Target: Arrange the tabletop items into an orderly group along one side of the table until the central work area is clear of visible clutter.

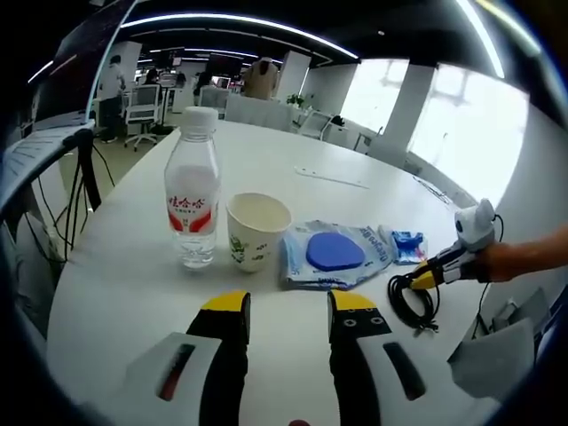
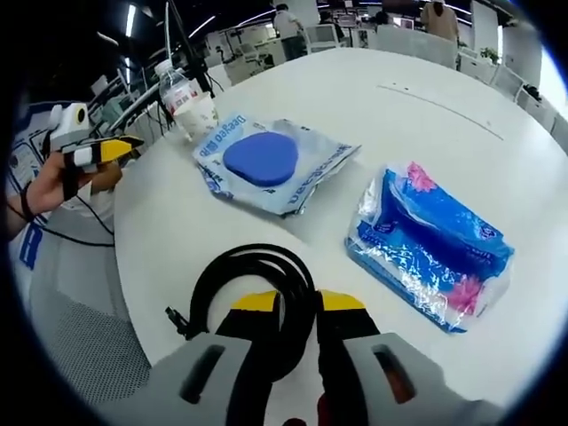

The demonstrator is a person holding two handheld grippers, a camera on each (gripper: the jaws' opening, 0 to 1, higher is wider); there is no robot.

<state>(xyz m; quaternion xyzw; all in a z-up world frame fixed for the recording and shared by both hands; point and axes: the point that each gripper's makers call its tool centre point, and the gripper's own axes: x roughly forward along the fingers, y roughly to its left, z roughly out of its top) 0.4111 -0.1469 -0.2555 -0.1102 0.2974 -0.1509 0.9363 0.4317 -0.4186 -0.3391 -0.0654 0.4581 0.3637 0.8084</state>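
Gripping the coiled black cable (image 2: 253, 284), the right claw (image 2: 297, 306) is seen with its jaws pressed close on a strand of the loop near the tabletop (image 2: 426, 98) edge; the same claw and cable are visible at the right of the left gripper view. The left claw (image 1: 288, 306) is held spread and empty above bare tabletop, just short of the row of items. Beyond it, a paper cup (image 1: 257, 231) stands beside a water bottle (image 1: 192, 200), close together, whether touching cannot be told. A clear packet holding a blue disc (image 1: 333, 253) lies next to the cup, and a blue tissue pack (image 2: 430, 244) lies further along, apart from the packet. The items are judged to be already gathered along one side, with the cable the last piece being placed. Risks are noted: the cable is held by a single strand, so the coil could spring loose or slip over the nearby edge on release; the trailing plug end could catch the packet if the coil is dragged; and the light cup could be tipped by a careless advance of the left claw.
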